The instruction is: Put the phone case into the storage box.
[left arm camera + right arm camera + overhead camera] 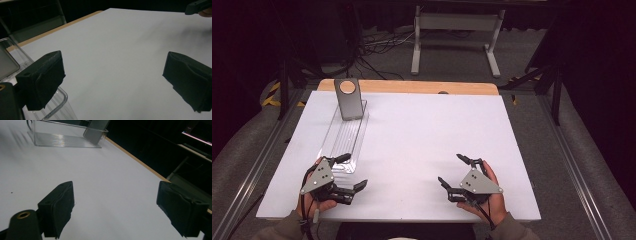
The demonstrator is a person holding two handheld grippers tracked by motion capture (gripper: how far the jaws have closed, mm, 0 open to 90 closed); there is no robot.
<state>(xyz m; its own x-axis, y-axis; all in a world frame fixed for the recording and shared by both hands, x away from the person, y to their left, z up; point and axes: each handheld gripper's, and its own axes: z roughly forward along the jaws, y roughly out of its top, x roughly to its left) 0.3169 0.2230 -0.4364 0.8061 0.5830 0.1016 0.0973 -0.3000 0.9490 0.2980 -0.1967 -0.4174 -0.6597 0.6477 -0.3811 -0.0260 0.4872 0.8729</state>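
At the near edge of the white rectangular table, the two hand-held grippers rest low over the surface, well apart from each other; the left gripper sits just beside the near end of the long clear plastic tray, and its own view has the tray's rounded corner right under its left jaw; its jaws stand wide apart with nothing but bare white tabletop between them; the right gripper lies toward the right side of the table, its jaws likewise spread wide and empty, pointing across the table at the tray in its own view. The thing the work appears to concern, a flat grey metal slab with a pale round disc near its top, stands tilted at the far end of the tray, leaning up against its far wall, well away from both grippers; in the right gripper view the slab shows as a slanted grey plate behind the tray's rim. Judged from this, the handling has hardly begun, or else stands at rest: nothing is gripped, nothing is lifted, the slab lies untouched in the tray; what is left seems to be all of it, a reach toward the tray, then closing on the slab or on the tray itself; which of the two is meant I cannot tell.
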